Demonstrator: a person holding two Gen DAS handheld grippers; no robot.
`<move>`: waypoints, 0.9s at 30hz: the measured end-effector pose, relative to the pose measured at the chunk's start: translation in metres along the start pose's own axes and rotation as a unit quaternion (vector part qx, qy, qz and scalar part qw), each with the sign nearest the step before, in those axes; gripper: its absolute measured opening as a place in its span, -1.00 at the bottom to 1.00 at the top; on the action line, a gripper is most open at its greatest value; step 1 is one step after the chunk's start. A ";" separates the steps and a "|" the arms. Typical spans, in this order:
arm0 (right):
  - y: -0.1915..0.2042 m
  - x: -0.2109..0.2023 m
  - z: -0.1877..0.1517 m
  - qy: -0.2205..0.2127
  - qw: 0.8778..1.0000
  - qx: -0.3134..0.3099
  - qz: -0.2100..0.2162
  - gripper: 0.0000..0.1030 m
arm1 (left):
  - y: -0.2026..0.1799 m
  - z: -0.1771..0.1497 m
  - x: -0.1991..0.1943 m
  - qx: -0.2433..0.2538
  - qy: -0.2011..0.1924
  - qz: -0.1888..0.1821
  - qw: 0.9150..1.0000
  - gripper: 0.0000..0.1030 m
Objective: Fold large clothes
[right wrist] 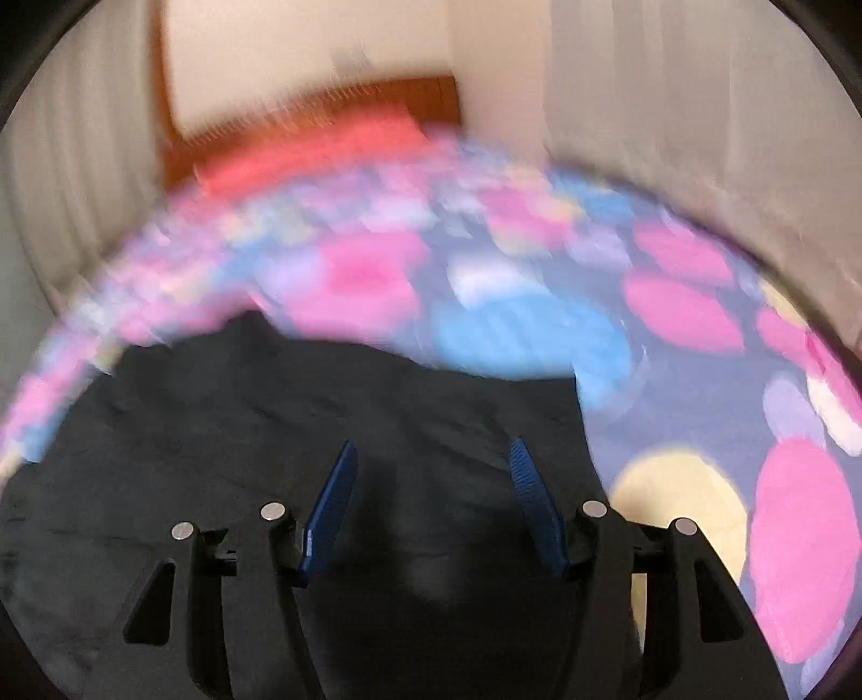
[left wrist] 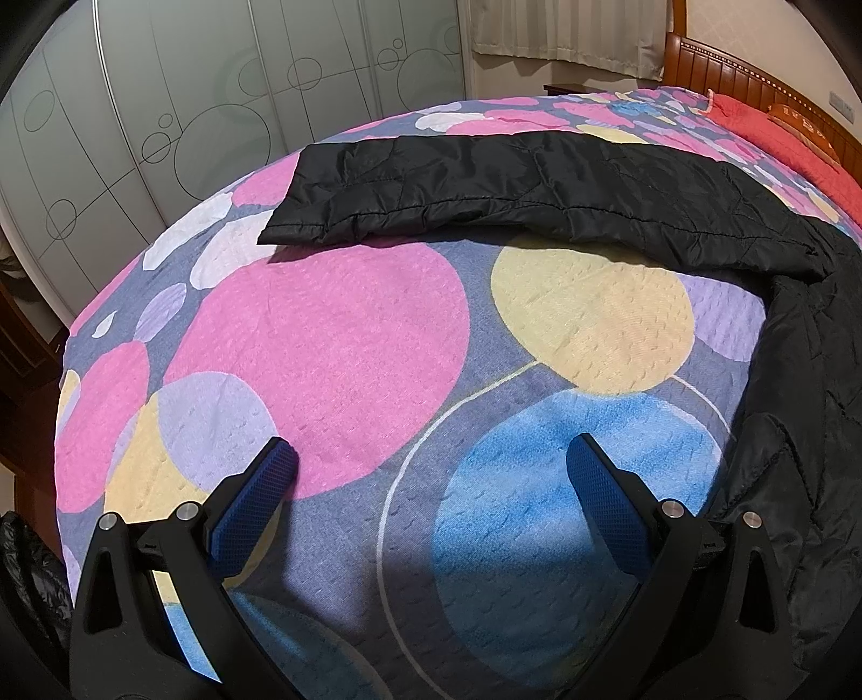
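A black quilted jacket (left wrist: 539,183) lies spread on the bed, on a bedspread (left wrist: 334,344) printed with large pink, yellow, blue and lilac circles on a grey-blue ground. In the left wrist view one sleeve (left wrist: 388,188) stretches flat across the upper middle of the frame, its cuff end toward the upper left, with stitched seam lines and a slight sheen on the thin, puffy fabric. The sleeve joins the body of the jacket at the right edge of the frame, where the dark cloth runs down to the lower right corner in soft wrinkles.

The left hand-held gripper (left wrist: 431,457) sits at the bottom of that view over bare bedspread, its blue textured fingers (left wrist: 253,511) spread wide apart with nothing between them; the right-hand finger is just beside the jacket's edge.

The right wrist view is blurred in its upper half. There the jacket (right wrist: 269,420) fills the lower left and centre of the frame as a broad, dark, lightly creased sheet, its far edge against the patterned bedspread (right wrist: 689,312). The right hand-held gripper (right wrist: 433,457) is above the black fabric, its blue fingers (right wrist: 328,511) parted and gripping nothing.

Behind the bed, the left view shows a wooden headboard (left wrist: 754,81) and a red pillow (left wrist: 776,134) at the upper right, pale curtains (left wrist: 565,32) at the top, and frosted wardrobe doors (left wrist: 188,107) with circle outlines at the upper left.
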State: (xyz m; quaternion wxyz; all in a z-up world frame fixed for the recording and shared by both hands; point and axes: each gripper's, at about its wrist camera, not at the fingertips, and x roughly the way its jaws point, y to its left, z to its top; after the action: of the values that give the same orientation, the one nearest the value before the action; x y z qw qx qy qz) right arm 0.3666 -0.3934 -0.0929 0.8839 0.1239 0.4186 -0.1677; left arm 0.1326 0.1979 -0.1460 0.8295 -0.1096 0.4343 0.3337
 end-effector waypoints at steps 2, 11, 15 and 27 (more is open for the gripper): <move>-0.002 0.012 -0.002 0.008 1.000 -0.004 0.006 0.16 | 0.000 0.000 0.000 0.000 0.000 0.000 1.000 0.96; 0.083 -0.022 -0.042 0.004 0.995 -0.073 0.074 0.16 | -0.001 0.000 0.000 0.001 -0.001 0.001 1.000 0.96; 0.100 -0.009 -0.049 0.008 0.992 -0.122 0.034 0.24 | -0.001 0.000 0.001 0.000 -0.001 0.000 1.000 0.96; 0.046 -0.048 -0.060 -0.024 0.997 -0.070 0.028 0.43 | -0.003 -0.001 0.002 -0.003 0.000 -0.003 1.000 0.96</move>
State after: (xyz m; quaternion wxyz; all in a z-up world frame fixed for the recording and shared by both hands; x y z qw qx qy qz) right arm 0.3145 -0.3207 -0.0896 0.9045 0.0695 0.4043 -0.1167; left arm 0.1346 0.1963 -0.1481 0.8304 -0.1133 0.4325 0.3323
